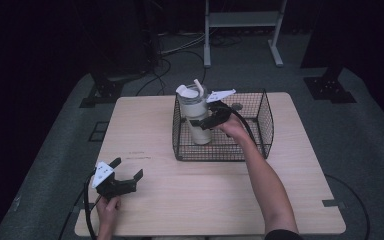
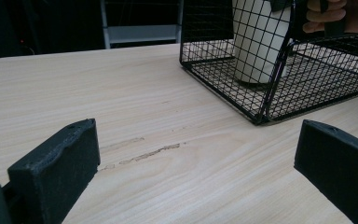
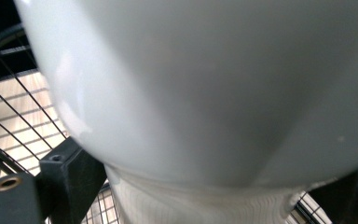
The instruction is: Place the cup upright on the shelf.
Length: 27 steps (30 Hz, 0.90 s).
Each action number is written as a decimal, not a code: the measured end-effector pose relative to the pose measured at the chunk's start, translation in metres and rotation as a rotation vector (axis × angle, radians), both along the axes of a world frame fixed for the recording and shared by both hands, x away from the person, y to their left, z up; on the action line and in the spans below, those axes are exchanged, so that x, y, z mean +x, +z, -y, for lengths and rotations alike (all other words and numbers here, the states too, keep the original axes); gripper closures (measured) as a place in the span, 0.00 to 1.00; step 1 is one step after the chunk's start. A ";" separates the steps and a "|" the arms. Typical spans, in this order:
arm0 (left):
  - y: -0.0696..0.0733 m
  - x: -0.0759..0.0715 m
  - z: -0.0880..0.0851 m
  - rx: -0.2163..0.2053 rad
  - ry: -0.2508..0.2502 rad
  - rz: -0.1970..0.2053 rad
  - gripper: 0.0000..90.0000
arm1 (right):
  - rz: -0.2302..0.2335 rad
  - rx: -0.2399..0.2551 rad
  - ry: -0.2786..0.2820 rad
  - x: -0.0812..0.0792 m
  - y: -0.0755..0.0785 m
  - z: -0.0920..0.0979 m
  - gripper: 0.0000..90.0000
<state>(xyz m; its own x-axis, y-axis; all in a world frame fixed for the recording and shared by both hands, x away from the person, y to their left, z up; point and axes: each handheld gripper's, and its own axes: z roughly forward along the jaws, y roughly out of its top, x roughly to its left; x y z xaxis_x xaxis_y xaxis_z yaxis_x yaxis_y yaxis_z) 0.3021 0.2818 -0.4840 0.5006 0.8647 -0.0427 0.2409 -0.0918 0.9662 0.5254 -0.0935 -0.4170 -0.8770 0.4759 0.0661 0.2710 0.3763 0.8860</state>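
The person's right gripper (image 1: pixel 206 121) is reaching into the black wire-mesh basket (image 1: pixel 260 131) at the far middle of the pale wooden table (image 1: pixel 205 200) and is closing on the tall white tumbler (image 1: pixel 196 117), which has a clear lid and a white straw. In the right gripper view the tumbler (image 3: pixel 214 93) is sitting squarely between the two black jaws, its narrower ribbed base just below them. The jaws are pressing against the wider body on either side, so I am judging the grip as clamped on the tumbler, though the contact on one side is lying at the frame's edge.

The tumbler is standing upright inside the basket, toward the basket's left end, its base on the mesh floor. Its long axis is running vertically, and the right gripper is coming at it side-on, roughly level, from the person's side. That relation is governing the next move: with the basket walls rising around the base, the tumbler would have to travel straight up along its own axis before clearing the rim (any sideways drift is risking a catch on the wire).

The left gripper (image 1: pixel 125 172) is resting near the table's front left corner, well apart from the basket, its jaws standing wide apart with nothing between them. In the left gripper view the basket (image 2: pixel 279 88) is lying ahead and to the right. The right hand is plainly the nearer one.
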 end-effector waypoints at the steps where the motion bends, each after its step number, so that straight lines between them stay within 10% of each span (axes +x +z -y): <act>1: 0.000 0.000 0.000 0.000 0.000 0.000 0.00 | 0.003 0.005 0.000 0.000 0.000 0.000 0.10; 27: 0.000 0.000 0.001 0.008 -0.003 0.001 0.00 | 0.009 -0.027 0.041 -0.004 -0.001 0.011 0.09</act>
